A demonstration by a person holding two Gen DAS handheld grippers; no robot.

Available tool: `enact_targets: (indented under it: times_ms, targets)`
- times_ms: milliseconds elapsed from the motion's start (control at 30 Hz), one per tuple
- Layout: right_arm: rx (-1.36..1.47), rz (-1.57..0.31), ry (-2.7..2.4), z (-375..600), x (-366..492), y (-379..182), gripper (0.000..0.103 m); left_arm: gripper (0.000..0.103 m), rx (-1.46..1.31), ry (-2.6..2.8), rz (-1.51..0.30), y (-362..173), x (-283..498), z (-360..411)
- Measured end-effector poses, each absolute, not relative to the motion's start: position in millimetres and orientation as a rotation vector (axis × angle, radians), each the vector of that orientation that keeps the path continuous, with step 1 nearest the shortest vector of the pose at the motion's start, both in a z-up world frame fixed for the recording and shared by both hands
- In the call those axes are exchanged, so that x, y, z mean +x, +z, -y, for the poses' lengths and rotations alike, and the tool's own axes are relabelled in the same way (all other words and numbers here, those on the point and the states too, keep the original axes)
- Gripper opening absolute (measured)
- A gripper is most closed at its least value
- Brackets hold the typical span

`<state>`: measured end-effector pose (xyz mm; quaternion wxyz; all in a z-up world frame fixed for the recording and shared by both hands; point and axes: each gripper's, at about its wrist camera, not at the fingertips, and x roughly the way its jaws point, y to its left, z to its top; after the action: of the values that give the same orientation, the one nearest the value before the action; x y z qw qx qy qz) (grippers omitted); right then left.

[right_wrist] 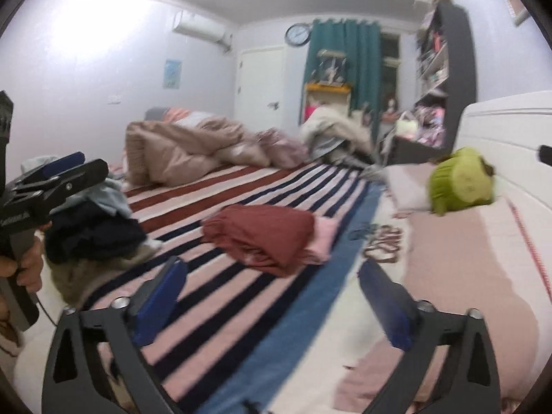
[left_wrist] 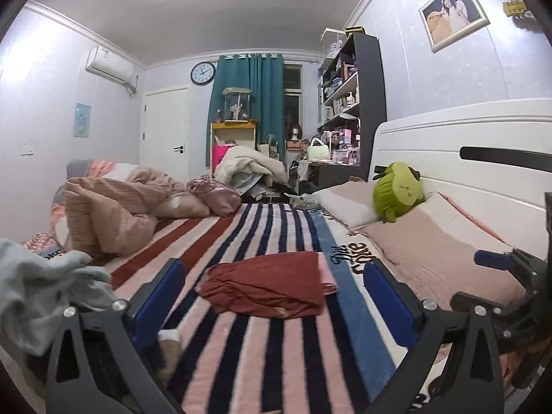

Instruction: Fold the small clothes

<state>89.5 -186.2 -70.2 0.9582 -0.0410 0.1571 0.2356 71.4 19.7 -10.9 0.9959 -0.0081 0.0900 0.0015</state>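
Clothes waiting to be folded sit in a loose pile (right_wrist: 93, 220) at the left edge of the bed (left_wrist: 262, 355): a pale grey-green garment on top, dark pieces under it. Just right of that pile, the left hand-held gripper (left_wrist: 274, 286) has its jaws wide apart with nothing between them. Ahead of it, near the middle of the striped bedspread, lies a folded dark red garment (left_wrist: 265, 288) resting on a folded pink one (right_wrist: 322, 238); together they look like the finished stack. Further right, the right hand-held gripper (right_wrist: 272, 293) is likewise spread open and empty, with the pillows (left_wrist: 441, 255) and a green plush toy (left_wrist: 396, 191) beyond it at the headboard. My reading is that one garment has been set down done, and the step in hand is fetching another. That calls for both grippers to turn left to the pile, pinch a single piece, and spread it flat on clear bedspread.
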Motion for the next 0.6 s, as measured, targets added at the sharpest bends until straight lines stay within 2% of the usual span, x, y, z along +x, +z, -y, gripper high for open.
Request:
enact_targets:
  times_ms: [600]
  targets:
    - [0.010, -0.256, 0.466, 217.4, 60.9, -77.8, 0.103, 0.102, 0.010, 0.015, -0.186, -22.3, 60.8, 5.6]
